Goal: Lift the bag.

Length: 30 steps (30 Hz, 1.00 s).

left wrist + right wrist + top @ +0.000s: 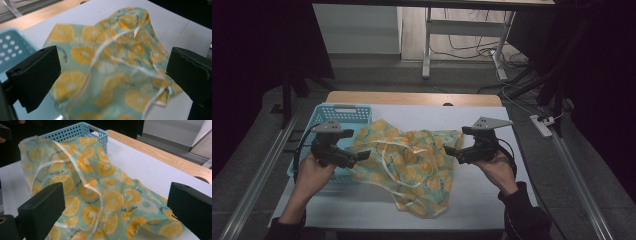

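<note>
Item: cloth (412, 165), thin, pale green with a yellow citrus-slice print and pale ribbon trim. Lies crumpled on the white sheet (492, 200) that covers the bench (412, 98), left of centre. Its far left corner rides up against the blue basket (339, 114); its near edge ends close to the near edge of the sheet. Its right edge sits just in front of the right claw.

Item: blue basket, perforated plastic, at the far left of the bench, its left side at the sheet's left edge. Partly covered by the left hand and its tool.

Item: left claw (364, 155), held low over the near right corner of the basket, pointing right at the cloth's left edge. Jaws stand wide apart and grip nothing; in the left gripper view the cloth (105, 67) lies beyond and between them, untouched.

Item: right claw (450, 151), held just right of the cloth, pointing left. Jaws stand wide apart with nothing gripped; in the right gripper view the cloth (100, 195) spreads ahead of them, the basket (75, 131) behind it.

Open room: bare sheet to the right of the cloth, out to the right edge; a bare strip along the far side; a narrower strip at the near left. Bare wood shows along the far edge of the bench.
</note>
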{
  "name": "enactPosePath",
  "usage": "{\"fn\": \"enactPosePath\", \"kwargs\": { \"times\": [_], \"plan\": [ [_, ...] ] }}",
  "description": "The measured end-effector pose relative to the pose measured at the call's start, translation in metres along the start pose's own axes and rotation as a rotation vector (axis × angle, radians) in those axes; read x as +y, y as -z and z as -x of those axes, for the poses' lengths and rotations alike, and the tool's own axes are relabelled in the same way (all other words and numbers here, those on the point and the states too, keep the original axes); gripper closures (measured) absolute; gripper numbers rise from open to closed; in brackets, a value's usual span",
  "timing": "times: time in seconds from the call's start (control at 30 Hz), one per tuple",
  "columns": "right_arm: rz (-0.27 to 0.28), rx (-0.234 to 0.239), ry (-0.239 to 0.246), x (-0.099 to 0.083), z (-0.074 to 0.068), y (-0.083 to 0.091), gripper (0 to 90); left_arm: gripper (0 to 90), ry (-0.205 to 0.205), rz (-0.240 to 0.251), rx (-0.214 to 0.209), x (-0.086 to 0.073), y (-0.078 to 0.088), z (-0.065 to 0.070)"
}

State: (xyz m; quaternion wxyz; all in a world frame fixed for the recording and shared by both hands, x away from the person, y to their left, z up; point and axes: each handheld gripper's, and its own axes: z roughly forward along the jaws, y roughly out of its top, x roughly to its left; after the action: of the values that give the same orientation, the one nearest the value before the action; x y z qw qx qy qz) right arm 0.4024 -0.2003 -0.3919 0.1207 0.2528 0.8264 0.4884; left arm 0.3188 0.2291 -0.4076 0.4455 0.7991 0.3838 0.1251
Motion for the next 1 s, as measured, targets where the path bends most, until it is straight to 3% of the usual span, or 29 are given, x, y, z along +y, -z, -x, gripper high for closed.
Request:
{"fn": "enactPosePath", "kwargs": {
  "times": [0.5, 1.0],
  "plan": [
    [-0.022, -0.053, -0.01, -0.05, -0.009, 0.022, 0.0, 0.0, 0.076, 0.029, 0.026, -0.061, 0.023, 0.011],
    [-0.058, -0.119, -0.03, -0.102, -0.016, 0.05, 0.0, 0.0, 0.109, 0.048, 0.125, -0.114, 0.041, 0.026]
  ]
}}
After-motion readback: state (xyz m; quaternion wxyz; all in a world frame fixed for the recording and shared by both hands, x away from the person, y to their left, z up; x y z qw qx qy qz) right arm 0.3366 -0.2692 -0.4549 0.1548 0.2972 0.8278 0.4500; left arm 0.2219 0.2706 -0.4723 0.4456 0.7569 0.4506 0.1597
